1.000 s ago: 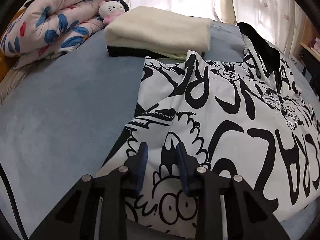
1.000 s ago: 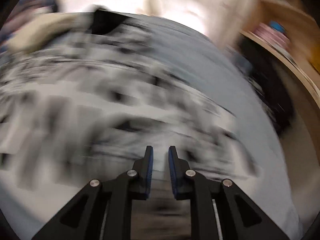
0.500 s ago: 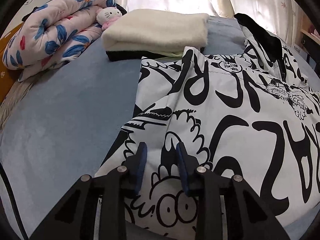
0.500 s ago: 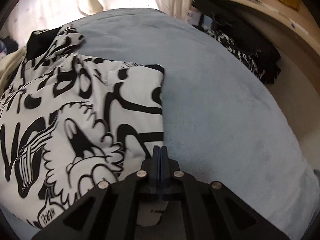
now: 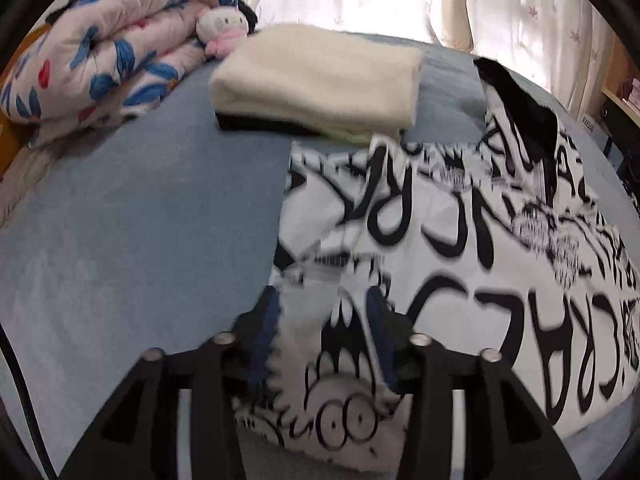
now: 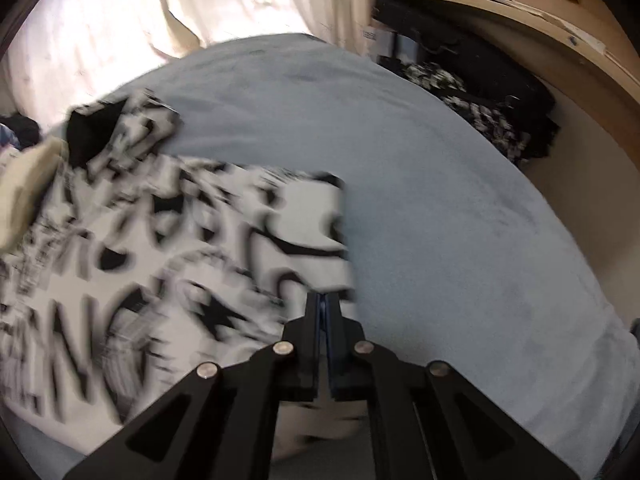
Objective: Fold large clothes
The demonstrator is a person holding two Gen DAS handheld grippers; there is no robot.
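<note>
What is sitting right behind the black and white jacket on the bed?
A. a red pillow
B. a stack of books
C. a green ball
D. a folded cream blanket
D: in the left wrist view a folded cream blanket lies on the bed just past the far edge of the jacket, with a flowery quilt further off to the side.

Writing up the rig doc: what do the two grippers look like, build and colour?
Both match. The left gripper and right gripper are matte black, with angular arms that have cut-out slots and silver round pivot bolts. The fingers are flat black bars faced with dark blue pads. A thin black cable runs along the left view's lower left edge. No markings or sleeves show.
</note>
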